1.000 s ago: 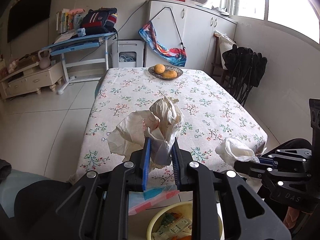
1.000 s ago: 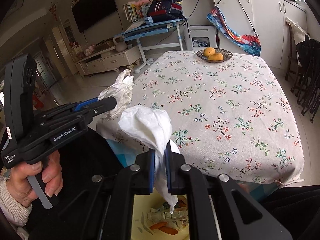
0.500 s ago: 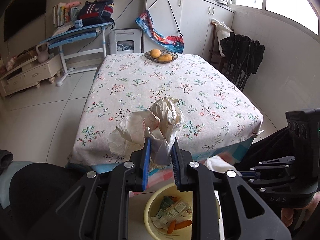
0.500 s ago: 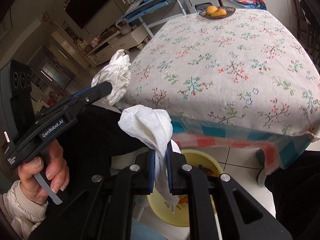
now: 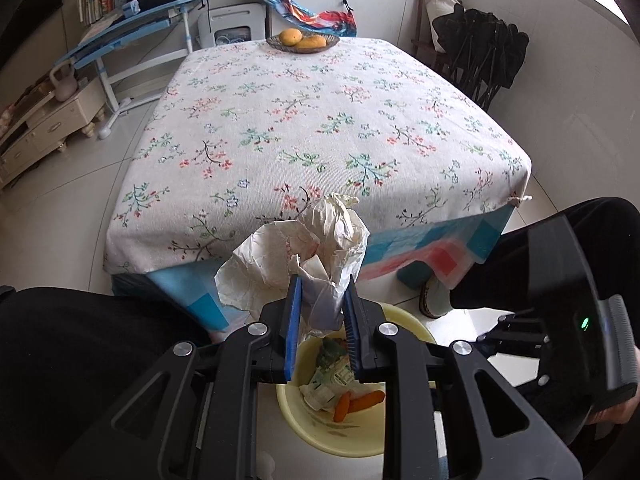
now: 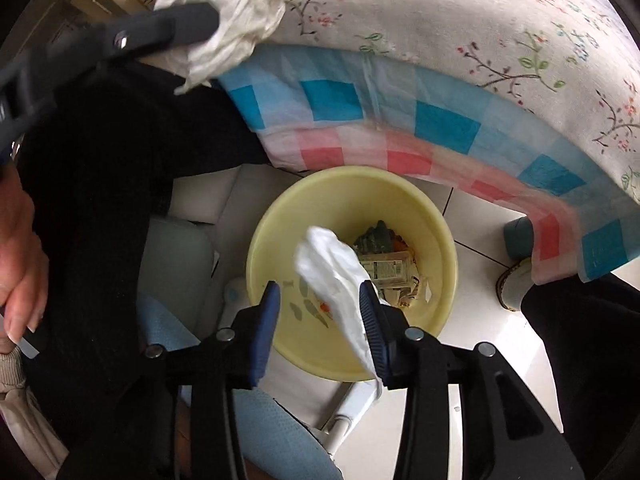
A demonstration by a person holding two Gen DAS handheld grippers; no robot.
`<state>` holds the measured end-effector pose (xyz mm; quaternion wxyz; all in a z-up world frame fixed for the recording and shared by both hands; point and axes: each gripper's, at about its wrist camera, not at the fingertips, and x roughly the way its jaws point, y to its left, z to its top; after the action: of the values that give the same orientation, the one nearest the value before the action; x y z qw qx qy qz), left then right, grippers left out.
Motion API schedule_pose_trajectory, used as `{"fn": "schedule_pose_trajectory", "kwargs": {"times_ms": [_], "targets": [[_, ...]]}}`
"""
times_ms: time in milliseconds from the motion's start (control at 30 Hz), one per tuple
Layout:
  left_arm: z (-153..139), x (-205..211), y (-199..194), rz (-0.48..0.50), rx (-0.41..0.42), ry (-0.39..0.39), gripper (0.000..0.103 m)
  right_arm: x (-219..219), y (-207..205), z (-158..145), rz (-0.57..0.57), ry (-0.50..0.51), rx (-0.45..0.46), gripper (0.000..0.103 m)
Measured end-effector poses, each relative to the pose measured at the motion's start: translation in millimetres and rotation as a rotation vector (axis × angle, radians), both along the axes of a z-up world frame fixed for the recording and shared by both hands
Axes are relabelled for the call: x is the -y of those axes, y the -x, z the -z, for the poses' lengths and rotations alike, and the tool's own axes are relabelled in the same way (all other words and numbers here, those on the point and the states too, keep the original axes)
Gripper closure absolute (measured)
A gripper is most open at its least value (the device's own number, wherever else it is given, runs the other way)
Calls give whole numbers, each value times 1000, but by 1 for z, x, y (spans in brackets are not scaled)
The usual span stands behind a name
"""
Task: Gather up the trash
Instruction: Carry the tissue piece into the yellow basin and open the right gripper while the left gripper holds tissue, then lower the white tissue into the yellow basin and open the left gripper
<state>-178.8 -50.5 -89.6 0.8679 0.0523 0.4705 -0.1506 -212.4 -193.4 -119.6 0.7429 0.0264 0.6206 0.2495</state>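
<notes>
The left hand-held gripper [image 5: 320,312] is pinching a crumpled, cream-coloured paper wad [image 5: 304,252] between its blue pads [image 5: 293,320], the jaws standing narrow around the wad's lower folds while the rest is billowing up and to the left above the fingertips. Directly below this hand-held gripper the yellow waste bin [image 5: 296,412] is sitting on the floor, already holding wrappers and orange scraps [image 5: 356,402]. Beyond the fingertips the table [image 5: 320,128], draped in a floral cloth over a blue and pink checked one, is stretching away, with a fruit dish [image 5: 303,40] at its far end. A person's hand [image 6: 20,248] is gripping this tool's handle at the left edge of the right wrist view.

To the right, the right hand-held gripper [image 6: 320,320] is pointing steeply down over the same yellow waste bin [image 6: 400,200]. Its jaws have just been opening and are standing moderately apart. The white tissue [image 6: 332,276] is lying between them, still touching the right pad [image 6: 372,328] and clear of the left one, so nothing is clamping it; its top is hanging over the bin's mouth and its tail is trailing down past the right finger. Under the tissue the bin's bottom is showing a printed wrapper [image 6: 388,270]. The checked cloth edge is hanging just above and beyond the bin.
</notes>
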Motion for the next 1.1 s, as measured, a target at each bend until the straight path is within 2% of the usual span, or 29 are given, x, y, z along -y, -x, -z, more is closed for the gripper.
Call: {"fn": "schedule_pose_trajectory", "kwargs": {"times_ms": [100,167,233,433,500,600,733,900,1000,1100], "targets": [[11,5,2,16,-41,-20,84,15,-6,-6,79,-54,14,61],[17,9,2,28,-71,-38,84,24,-9,-13,133,-69,46,53],[24,12,3,38,-96,-58,84,37,-11,-20,197,-98,76,50],[42,24,8,106,-194,-106,83,72,-16,-41,374,-222,190,48],[51,30,11,139,-245,-124,81,78,-16,-45,409,-261,218,48],[59,34,15,166,-289,-153,73,83,-17,-49,438,-280,248,47],[56,32,15,144,-282,-160,52,82,-18,-49,442,-285,260,45],[51,29,13,128,-264,-158,49,84,-17,-52,444,-283,278,43],[40,26,12,99,-194,-144,41,86,-14,-58,449,-267,318,41],[16,17,12,33,-49,-116,27,84,-8,-70,452,-221,409,40]]}}
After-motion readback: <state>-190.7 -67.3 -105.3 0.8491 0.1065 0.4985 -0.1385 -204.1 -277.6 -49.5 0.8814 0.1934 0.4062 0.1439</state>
